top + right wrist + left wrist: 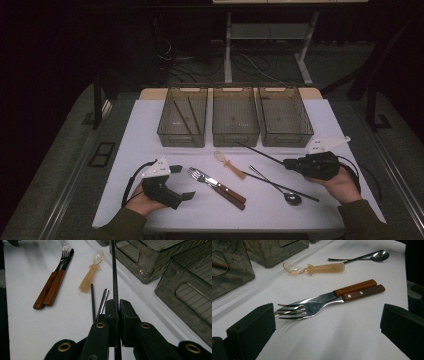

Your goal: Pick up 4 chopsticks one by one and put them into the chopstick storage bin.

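My right gripper (287, 163) is shut on a black chopstick (260, 154), lifted off the white table, its tip pointing toward the bins; up close, the chopstick (114, 275) runs out from between the jaws of the right gripper (115, 305). A second black chopstick (280, 187) and a dark metal spoon (291, 197) lie below it. My left gripper (183, 182) is open at the near left, and its jaws frame a fork (299, 310) and knife (352, 288) with wooden handles. A translucent orange spoon (229, 164) lies mid-table.
Three smoky plastic bins stand in a row at the back: the left bin (166, 131) holds two black chopsticks (186, 115), the middle bin (235, 137) and right bin (286, 138) look empty. The table's front edge runs by the forearms.
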The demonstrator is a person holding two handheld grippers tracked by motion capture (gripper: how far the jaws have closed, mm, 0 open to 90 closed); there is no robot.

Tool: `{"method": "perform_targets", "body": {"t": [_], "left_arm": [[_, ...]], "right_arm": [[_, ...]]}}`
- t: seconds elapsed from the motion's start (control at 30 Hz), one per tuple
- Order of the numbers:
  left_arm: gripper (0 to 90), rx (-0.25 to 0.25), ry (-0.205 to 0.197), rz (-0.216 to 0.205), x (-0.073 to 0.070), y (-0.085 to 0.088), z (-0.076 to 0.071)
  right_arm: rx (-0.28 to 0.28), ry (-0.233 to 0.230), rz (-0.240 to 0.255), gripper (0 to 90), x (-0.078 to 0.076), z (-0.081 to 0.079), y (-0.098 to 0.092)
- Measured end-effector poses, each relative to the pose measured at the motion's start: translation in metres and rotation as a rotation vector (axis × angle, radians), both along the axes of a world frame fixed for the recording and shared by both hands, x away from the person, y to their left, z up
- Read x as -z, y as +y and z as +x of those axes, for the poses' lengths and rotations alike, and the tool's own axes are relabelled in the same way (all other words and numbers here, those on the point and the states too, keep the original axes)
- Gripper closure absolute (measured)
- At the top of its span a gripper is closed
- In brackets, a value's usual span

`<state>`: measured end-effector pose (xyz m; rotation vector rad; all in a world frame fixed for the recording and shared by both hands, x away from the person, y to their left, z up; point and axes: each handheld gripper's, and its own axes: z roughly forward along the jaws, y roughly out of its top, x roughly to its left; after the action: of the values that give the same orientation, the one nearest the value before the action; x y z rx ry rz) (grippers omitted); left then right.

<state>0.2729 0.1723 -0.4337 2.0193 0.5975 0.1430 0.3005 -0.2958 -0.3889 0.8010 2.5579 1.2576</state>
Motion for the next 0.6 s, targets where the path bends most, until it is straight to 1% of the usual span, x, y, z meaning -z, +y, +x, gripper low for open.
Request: {"method": "perform_targets", "body": {"t": [0.27, 0.43, 0.6], "left_arm": [[0.0, -0.002, -0.003, 0.004, 0.0, 0.0, 0.0], [0.0, -0.013, -0.005, 0.0, 0.0, 0.001, 0.0], [0.0, -0.008, -0.006, 0.002, 0.0, 0.001, 0.0]], "right_arm": [[0.004, -0.009, 0.01, 85.8, -0.01, 0.005, 0.011], [-0.003, -0.014, 0.015, 85.7, -0.013, 0.011, 0.022], [-0.004, -0.016, 0.011, 85.7, -0.016, 0.016, 0.035]]}}
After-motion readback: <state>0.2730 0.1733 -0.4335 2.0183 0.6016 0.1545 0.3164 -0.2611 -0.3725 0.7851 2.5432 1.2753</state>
